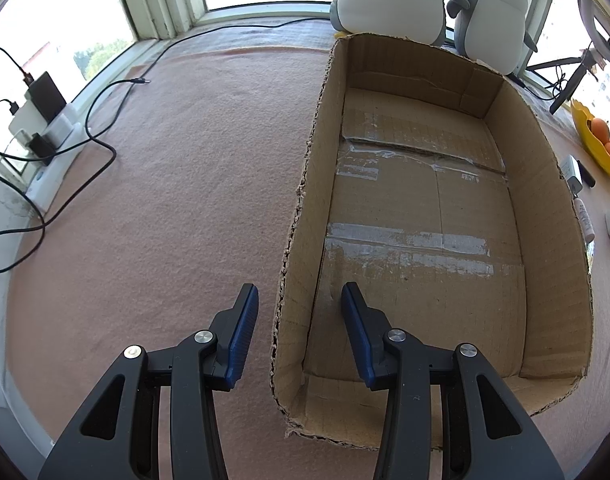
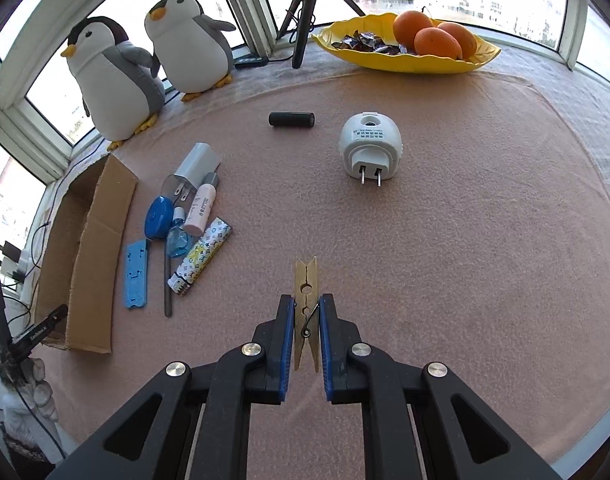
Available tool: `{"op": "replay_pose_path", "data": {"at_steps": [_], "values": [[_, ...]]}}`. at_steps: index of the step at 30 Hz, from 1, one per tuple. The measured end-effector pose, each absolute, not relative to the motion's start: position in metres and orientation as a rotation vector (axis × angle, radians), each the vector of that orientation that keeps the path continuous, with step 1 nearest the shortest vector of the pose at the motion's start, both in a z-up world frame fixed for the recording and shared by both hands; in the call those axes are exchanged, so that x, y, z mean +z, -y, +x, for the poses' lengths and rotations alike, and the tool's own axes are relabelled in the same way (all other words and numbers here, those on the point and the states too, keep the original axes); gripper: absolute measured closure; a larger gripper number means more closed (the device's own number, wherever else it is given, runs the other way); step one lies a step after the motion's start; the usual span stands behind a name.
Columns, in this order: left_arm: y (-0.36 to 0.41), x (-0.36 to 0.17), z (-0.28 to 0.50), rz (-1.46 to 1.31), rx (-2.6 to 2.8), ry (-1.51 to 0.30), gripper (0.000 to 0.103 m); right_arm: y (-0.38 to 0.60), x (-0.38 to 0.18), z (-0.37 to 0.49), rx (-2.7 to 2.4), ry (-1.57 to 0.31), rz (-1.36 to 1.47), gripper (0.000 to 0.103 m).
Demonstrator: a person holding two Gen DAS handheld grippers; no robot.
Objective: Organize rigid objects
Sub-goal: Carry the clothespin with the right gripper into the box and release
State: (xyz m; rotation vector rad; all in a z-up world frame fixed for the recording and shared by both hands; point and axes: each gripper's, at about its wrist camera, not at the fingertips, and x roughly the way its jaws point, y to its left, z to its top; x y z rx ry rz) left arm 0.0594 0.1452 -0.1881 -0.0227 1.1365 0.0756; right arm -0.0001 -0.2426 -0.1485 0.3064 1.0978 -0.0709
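The right gripper was closed on a wooden clothespin, its ribbed blue fingers pressing both flat sides near the wire spring, the notched tip pointing away from the camera above the surface, which was covered in a pink, felt-like cloth. The left gripper held nothing; its fingers stood apart, one on each side of the torn left wall of a shallow cardboard box, whose floor was bare and striped with worn tape. Beside the box's right wall lay a tight cluster: a white charger, a pale tube, a blue round case, a small blue bottle, a patterned lighter and a flat blue strip. Well apart sat a black cylinder and a rounded white plug-in unit. Open cloth lay between clothespin and box. At the far edge stood two plush penguins and a yellow dish of oranges.
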Motion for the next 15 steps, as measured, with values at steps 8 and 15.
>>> {"op": "replay_pose_path", "data": {"at_steps": [8,15], "values": [[-0.147,-0.190,0.060,-0.037,0.068,-1.132,0.060,0.143,-0.105,0.021,0.195,-1.026,0.222,0.092],[-0.146,-0.190,0.059,-0.037,0.072,-1.127,0.061,0.054,-0.101,0.033,0.387,-1.018,0.120,0.092]]}}
